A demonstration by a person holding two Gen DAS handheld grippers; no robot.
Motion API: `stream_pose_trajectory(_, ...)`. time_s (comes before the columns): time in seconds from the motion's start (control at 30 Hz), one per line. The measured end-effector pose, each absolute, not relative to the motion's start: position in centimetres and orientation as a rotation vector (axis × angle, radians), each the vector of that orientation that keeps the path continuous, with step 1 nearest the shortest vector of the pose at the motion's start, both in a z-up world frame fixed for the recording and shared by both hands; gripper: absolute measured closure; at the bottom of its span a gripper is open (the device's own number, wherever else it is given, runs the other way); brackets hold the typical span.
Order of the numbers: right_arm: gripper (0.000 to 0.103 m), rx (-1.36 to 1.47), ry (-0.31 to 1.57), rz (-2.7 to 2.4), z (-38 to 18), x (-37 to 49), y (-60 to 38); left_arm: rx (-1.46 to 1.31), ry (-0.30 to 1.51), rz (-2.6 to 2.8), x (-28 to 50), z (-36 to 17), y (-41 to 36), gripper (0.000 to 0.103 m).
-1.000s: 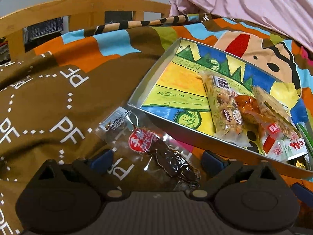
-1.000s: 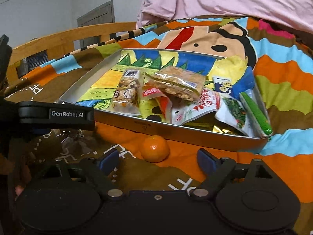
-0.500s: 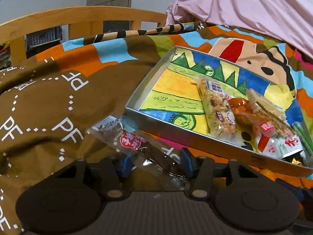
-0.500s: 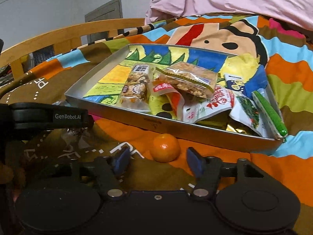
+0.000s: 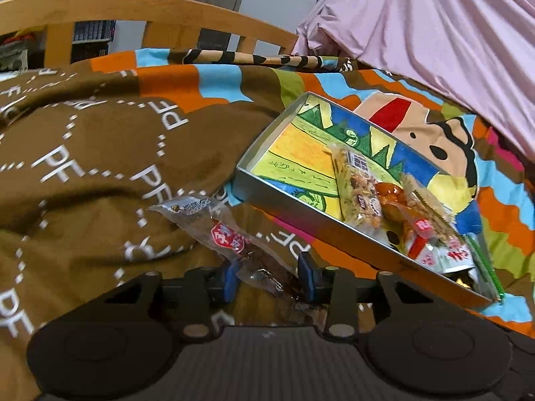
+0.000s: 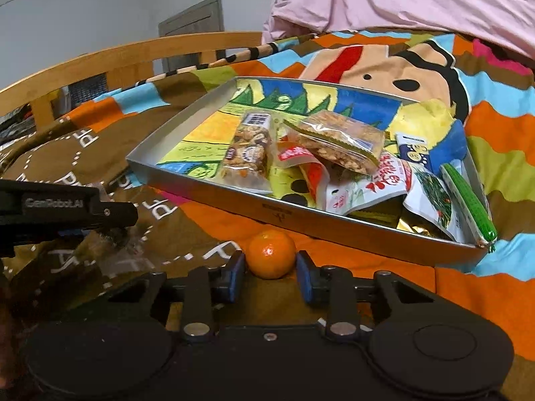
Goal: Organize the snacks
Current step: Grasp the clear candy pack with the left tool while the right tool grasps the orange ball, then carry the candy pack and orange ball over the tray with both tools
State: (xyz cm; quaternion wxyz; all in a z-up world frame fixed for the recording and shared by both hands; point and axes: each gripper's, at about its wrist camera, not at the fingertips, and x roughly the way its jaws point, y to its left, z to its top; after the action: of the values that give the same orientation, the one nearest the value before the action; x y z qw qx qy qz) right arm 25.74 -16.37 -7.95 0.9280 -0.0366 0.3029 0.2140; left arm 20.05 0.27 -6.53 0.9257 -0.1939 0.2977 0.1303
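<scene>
Now left tongs (image 5: 269, 275) low, pinching clear snack pkt (image 5: 230, 237); right tongs (image 6: 270, 275) level, narrowly bracketing mandarin (image 6: 271, 253), contact unclear

Bedroom, indoor light, dim-ish. Bed w/ curved wooden rail (image 5: 140, 10) at far edge; patterned blanket (image 5: 100, 140) in brown, orange, blue w/ white "PF" lettering & cartoon face; pink sheet (image 5: 434, 33) bunched at right. Behind: pale wall (image 6: 83, 6), grey door (image 6: 194, 16).

Both claws narrowed around packet (image 5: 230, 239) and mandarin (image 6: 271, 254).
</scene>
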Motion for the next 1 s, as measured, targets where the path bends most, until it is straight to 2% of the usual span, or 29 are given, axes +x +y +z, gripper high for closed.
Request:
stream_pose_trajectory(0.23, 0.067, -0.120, 0.656, 0.486, -7.4, 24.6, -15.5, -0.436, 0.630, 0.192, 18.4, -6.2, 0.6, 0.062)
stream_pose_trajectory(0.3, 0.064, -0.146, 0.648, 0.489, -7.7, 24.6, -15.2, -0.474, 0.631, 0.183, 18.3, -6.4, 1.0, 0.057)
stream_pose_trajectory(0.4, 0.059, -0.138, 0.640, 0.491, -8.0, 24.9, -15.3, -0.510, 0.608, 0.181, 17.9, -6.7, 1.3, 0.050)
stream_pose_trajectory(0.47, 0.052, -0.120, 0.641, 0.487, -8.1, 25.2, -15.5, -0.513, 0.604, 0.173, 18.1, -7.0, 1.2, 0.046)
stream_pose_trajectory(0.53, 0.049, -0.102, 0.647, 0.481, -8.3, 25.6, -15.7, -0.515, 0.592, 0.179, 18.2, -7.3, 1.2, 0.045)
stream_pose_trajectory(0.6, 0.049, -0.078, 0.656, 0.482, -8.4, 25.8, -16.0, -0.511, 0.580, 0.195, 18.1, -7.4, 1.0, 0.051)
stream_pose_trajectory(0.7, 0.066, -0.081, 0.651, 0.491, -8.4, 25.7, -15.9, -0.469, 0.583, 0.215, 18.0, -7.3, 0.6, 0.061)
stream_pose_trajectory(0.83, 0.067, -0.113, 0.632, 0.497, -8.1, 25.1, -15.5, -0.481, 0.574, 0.215, 17.6, -7.0, 0.7, 0.064)
stream_pose_trajectory(0.87, 0.067, -0.119, 0.628, 0.498, -8.0, 25.0, -15.4, -0.488, 0.562, 0.215, 17.4, -6.9, 0.6, 0.068)
stream_pose_trajectory(1.0, 0.067, -0.142, 0.613, 0.504, -7.5, 24.5, -15.3, -0.485, 0.538, 0.195, 16.6, -6.4, 0.1, 0.069)
